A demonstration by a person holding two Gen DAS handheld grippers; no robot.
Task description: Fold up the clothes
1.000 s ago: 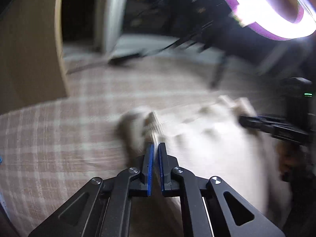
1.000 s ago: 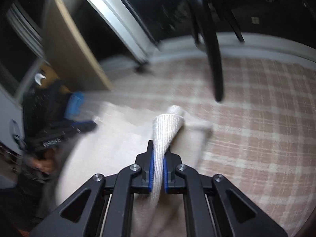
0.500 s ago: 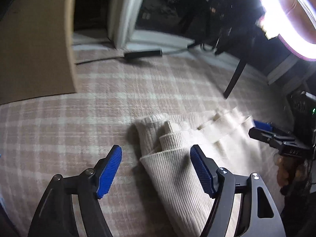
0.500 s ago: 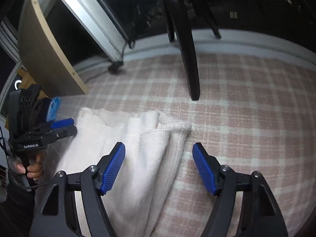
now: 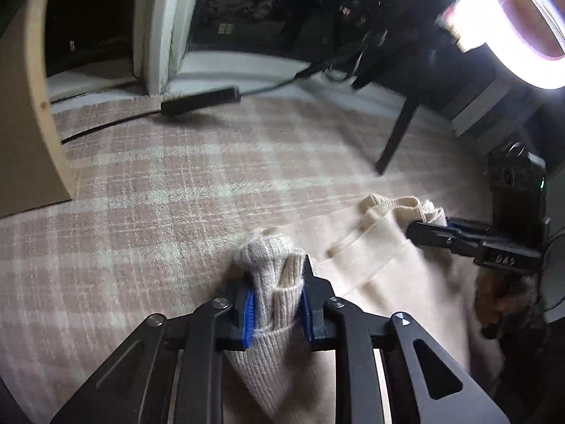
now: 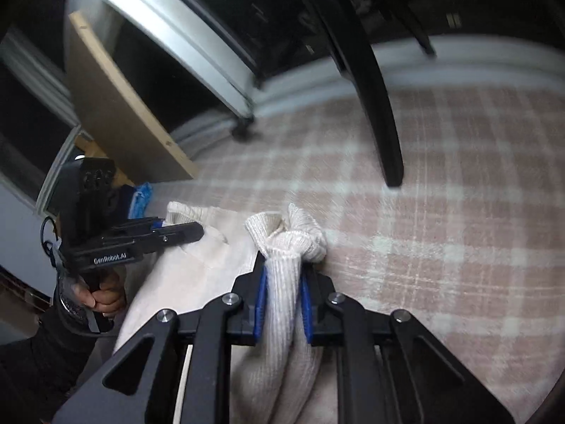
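Both clamped on bunched corners of the cream knit sweater [image 5: 374, 275] over the plaid rug [image 5: 159, 194]: left hand-held gripper [image 5: 277, 304], right hand-held gripper [image 6: 282, 309]. Risked slipping out, probably, given such thick wads.

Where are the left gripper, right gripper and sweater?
left gripper [image 5: 277, 305]: left wrist view, between its fingertips.
right gripper [image 6: 283, 298]: right wrist view, between its fingertips.
sweater [image 5: 381, 282]: left wrist view, flat cream panel.
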